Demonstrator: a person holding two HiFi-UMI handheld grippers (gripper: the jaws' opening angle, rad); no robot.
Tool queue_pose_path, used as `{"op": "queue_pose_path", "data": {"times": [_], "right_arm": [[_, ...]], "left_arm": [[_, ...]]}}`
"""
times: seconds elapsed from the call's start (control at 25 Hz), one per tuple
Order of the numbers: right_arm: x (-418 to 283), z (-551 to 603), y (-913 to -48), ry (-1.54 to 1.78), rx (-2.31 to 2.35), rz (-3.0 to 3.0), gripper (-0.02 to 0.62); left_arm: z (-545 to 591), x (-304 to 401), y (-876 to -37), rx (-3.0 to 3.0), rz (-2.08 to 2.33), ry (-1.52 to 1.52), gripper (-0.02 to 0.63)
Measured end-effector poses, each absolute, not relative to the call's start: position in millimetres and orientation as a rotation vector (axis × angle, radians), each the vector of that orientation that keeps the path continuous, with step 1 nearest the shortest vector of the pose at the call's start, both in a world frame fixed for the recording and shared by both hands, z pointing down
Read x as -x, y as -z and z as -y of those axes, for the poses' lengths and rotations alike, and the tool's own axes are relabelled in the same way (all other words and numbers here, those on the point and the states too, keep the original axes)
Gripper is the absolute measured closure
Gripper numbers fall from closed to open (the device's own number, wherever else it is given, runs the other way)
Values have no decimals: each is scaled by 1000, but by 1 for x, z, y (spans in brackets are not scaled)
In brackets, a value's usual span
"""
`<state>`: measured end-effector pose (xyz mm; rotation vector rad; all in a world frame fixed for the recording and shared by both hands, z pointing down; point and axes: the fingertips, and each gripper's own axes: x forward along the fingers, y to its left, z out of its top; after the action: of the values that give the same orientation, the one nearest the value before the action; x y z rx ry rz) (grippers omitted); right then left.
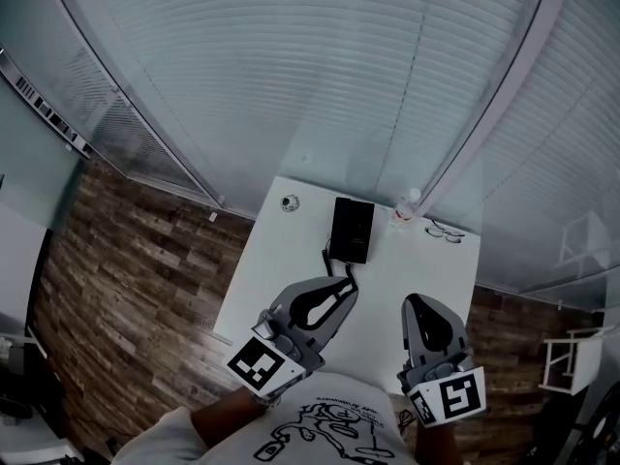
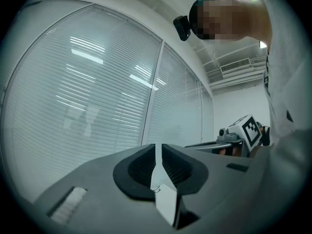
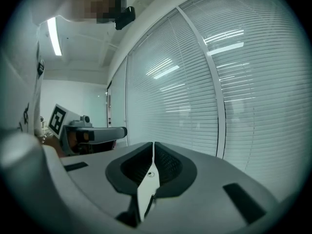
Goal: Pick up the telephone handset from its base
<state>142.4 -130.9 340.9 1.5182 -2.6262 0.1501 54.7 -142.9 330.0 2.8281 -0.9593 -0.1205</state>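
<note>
A black telephone (image 1: 353, 229) lies on the white table (image 1: 281, 269), toward its far side, with a dark cord (image 1: 332, 258) trailing from its near left corner. I cannot make out the handset from the base. My left gripper (image 1: 343, 286) hovers just short of the phone, near the cord, jaws shut and empty. My right gripper (image 1: 417, 303) is to the right, over the table's near part, also shut and empty. Both gripper views point level at the window blinds; the left gripper (image 2: 158, 147) and right gripper (image 3: 153, 145) show pads closed together with no phone in sight.
A clear bottle (image 1: 407, 206) and a pair of glasses (image 1: 444, 231) sit right of the phone. A small round object (image 1: 290, 202) lies at the far left corner. Glass walls with blinds (image 1: 320, 76) stand behind the table. Wood floor (image 1: 136, 260) lies to the left.
</note>
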Motion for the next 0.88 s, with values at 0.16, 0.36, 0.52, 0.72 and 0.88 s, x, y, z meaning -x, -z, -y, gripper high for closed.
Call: {"op": "queue_pose_path", "data": {"times": [0.16, 0.36, 0.52, 0.72, 0.88], "right_arm": [[-142, 134, -369, -236, -1509, 2598, 584], [-141, 138, -395, -318, -1503, 2565, 584], [-141, 147, -407, -337, -1500, 2547, 584], [-137, 163, -423, -347, -1473, 2536, 584], [-135, 177, -432, -360, -1461, 2529, 584]], "left_arm": [[144, -54, -360, -2779, 949, 51, 568], [151, -53, -385, -2739, 932, 4, 566], [162, -52, -397, -2723, 935, -24, 566], [185, -47, -427, -2664, 935, -74, 563], [204, -44, -443, -2654, 946, -114, 556]]}}
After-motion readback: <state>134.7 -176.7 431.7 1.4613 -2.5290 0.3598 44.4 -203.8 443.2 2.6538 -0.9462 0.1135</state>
